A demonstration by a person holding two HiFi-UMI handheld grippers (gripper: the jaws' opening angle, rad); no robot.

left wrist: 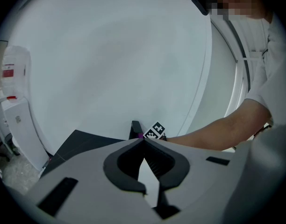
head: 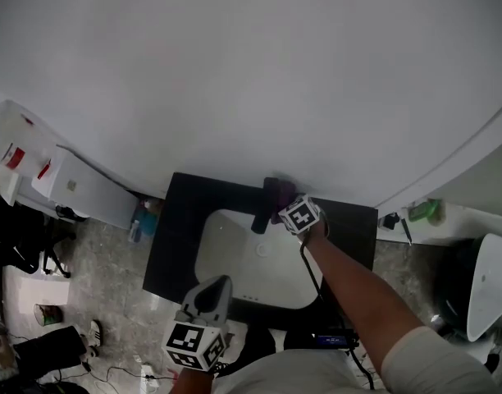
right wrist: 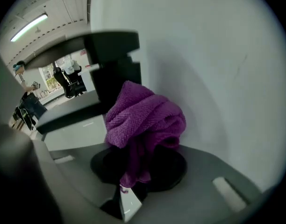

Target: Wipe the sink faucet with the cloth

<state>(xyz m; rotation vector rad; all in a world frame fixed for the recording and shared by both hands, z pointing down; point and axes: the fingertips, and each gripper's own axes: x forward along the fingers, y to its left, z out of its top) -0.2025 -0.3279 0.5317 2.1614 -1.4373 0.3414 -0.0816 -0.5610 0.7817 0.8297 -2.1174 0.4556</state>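
Head view: the right gripper (head: pixel 294 212) sits at the black faucet (head: pixel 259 220) behind the white sink (head: pixel 235 261) — its fingers clamp the purple cloth (right wrist: pixel 144 118), bunched against the faucet. Nearer the person than the faucet, the left gripper (head: pixel 214 298) hovers, fingers closed on nothing.

My cloth (right wrist: pixel 145 120) is purple with a ribbed weave, the faucet (right wrist: pixel 114 64) and counter (head: pixel 173 236) black, the sink (head: pixel 235 261) white, and my cubes (head: pixel 300 216) carry black-and-white squares.
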